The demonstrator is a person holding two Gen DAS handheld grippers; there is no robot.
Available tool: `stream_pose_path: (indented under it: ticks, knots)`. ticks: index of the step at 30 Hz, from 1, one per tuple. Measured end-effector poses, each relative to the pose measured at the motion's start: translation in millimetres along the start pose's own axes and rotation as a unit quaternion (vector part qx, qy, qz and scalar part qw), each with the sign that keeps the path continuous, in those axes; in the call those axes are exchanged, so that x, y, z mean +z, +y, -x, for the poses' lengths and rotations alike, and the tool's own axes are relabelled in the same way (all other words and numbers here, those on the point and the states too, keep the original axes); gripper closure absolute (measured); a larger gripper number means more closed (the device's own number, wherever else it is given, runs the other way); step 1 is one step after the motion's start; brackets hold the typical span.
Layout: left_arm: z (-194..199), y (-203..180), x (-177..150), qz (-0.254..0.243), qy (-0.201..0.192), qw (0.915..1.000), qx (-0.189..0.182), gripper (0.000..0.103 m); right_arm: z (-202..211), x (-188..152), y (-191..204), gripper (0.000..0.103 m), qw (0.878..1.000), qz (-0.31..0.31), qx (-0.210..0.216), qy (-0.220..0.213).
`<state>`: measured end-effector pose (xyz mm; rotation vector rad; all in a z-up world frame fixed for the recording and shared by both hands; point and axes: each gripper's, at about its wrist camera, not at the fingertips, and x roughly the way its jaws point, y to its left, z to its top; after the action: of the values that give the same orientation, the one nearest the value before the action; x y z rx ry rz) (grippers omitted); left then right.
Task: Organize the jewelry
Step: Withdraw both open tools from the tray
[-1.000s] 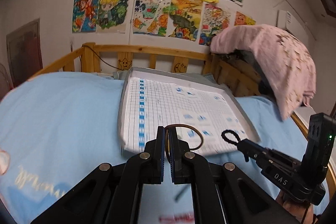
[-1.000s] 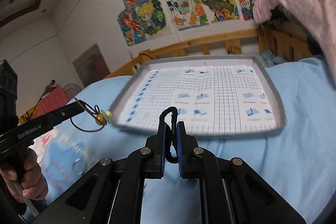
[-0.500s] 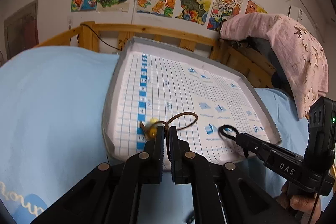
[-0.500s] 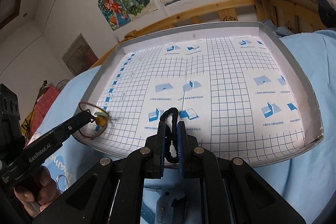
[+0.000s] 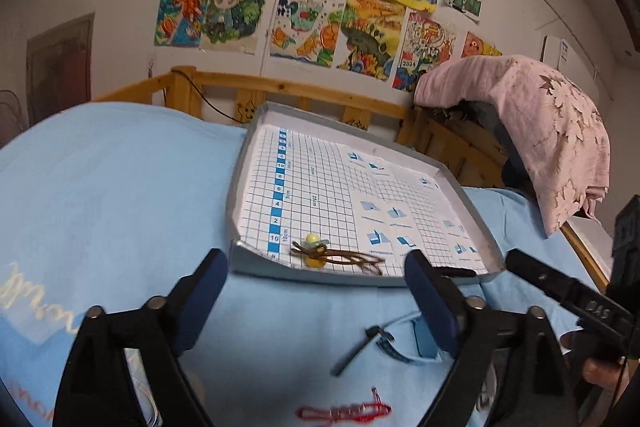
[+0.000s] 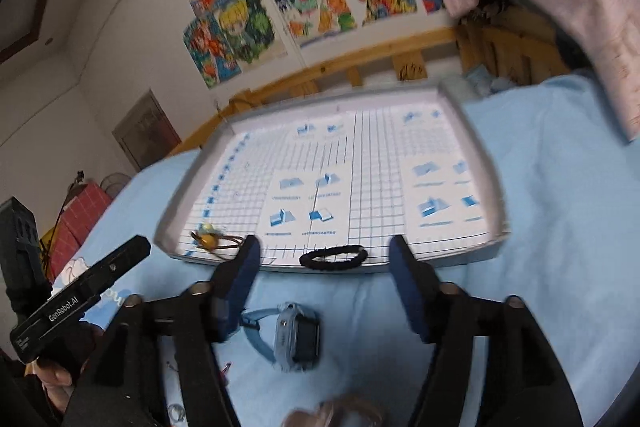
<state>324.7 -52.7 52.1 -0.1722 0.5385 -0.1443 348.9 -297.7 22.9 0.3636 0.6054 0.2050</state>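
Observation:
A grey tray [image 5: 238, 183] lined with blue grid paper lies on the light blue bed; it also shows in the right wrist view [image 6: 476, 131]. A brown cord with yellow beads [image 5: 320, 254] lies in its near left corner, seen too in the right wrist view [image 6: 210, 239]. A black hair tie [image 6: 334, 257] lies at the tray's near edge. My left gripper [image 5: 316, 303] is open and empty just short of the tray. My right gripper [image 6: 325, 291] is open and empty, just behind the hair tie.
On the sheet in front of the tray lie a blue watch [image 6: 296, 337], a red string bracelet [image 5: 344, 411] and a small dark pin [image 5: 362, 345]. A wooden bed rail [image 5: 280, 87] and a pink blanket [image 5: 552, 119] stand behind the tray.
Both grippers have opened. The brown cord dropped from the left one and the black hair tie from the right one into the tray. Both grippers have drawn back a little.

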Motion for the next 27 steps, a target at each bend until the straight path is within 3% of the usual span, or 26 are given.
stream_pose_path:
  ticks: [6, 8, 13, 20, 27]
  knots:
    - [52.6, -3.1, -11.4, -0.001, -0.043, 0.999, 0.007, 0.0, 56.9, -9.7, 6.9, 0.02, 0.998, 0.028, -0.005, -0.051]
    - [73.1, -4.8, -16.6, -0.006, -0.069, 0.9975, 0.011, 0.0, 80.7, -18.9, 12.8, 0.01, 0.996, 0.042, -0.004, -0.077]
    - [118.8, -9.6, -33.8, -0.021, -0.096, 0.9951, 0.011, 0.0, 136.6, -45.1, 26.4, 0.002, 0.988, 0.075, -0.008, -0.132]
    - [177.3, -10.1, -71.2, -0.044, -0.12, 0.9916, 0.023, 0.0, 197.1, -88.2, 41.4, 0.002, 0.979, 0.088, -0.022, -0.185]
    - [215.1, 10.7, -109.4, -0.03, -0.123, 0.9912, 0.037, 0.0, 232.0, -133.7, 52.1, 0.002, 0.976, 0.067, -0.026, -0.205]
